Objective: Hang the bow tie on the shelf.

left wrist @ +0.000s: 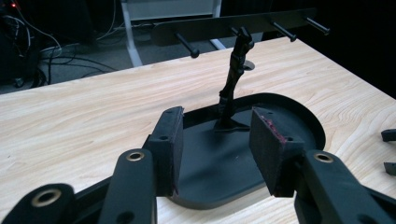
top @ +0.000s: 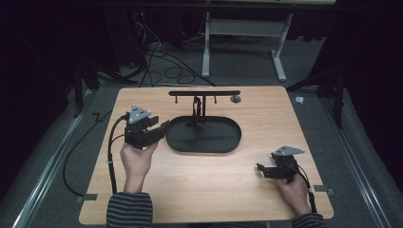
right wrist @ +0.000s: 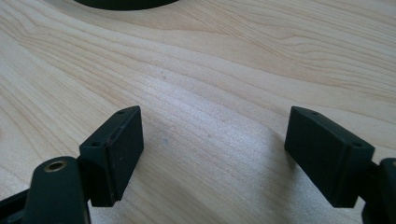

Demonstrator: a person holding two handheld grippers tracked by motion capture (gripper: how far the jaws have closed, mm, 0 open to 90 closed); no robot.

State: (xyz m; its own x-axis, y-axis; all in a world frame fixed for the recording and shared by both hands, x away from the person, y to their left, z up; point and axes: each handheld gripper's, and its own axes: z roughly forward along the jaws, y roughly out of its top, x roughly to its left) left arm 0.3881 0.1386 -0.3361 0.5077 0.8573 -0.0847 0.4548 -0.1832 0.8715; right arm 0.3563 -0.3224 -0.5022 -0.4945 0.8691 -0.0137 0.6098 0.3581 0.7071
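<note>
A black oval tray (top: 223, 142) lies in the middle of the wooden table, with a thin upright post (top: 196, 110) rising from its far side and a flat bar with pegs (top: 204, 93) on top. In the left gripper view the tray (left wrist: 299, 116) lies just past the jaws and the post (left wrist: 233, 79) stands beyond it. My left gripper (top: 164, 127) hovers at the tray's left end, open and holding nothing (left wrist: 215, 149). My right gripper (top: 260, 169) rests low near the table's front right, open wide over bare wood (right wrist: 212, 154).
A small grey round fitting (top: 235, 99) sits in the table top near the far edge, right of the pegged bar. Beyond the table stand a white desk frame (top: 242, 42) and loose cables (top: 166, 66) on the floor. The tray's edge (right wrist: 126, 3) shows at the top of the right gripper view.
</note>
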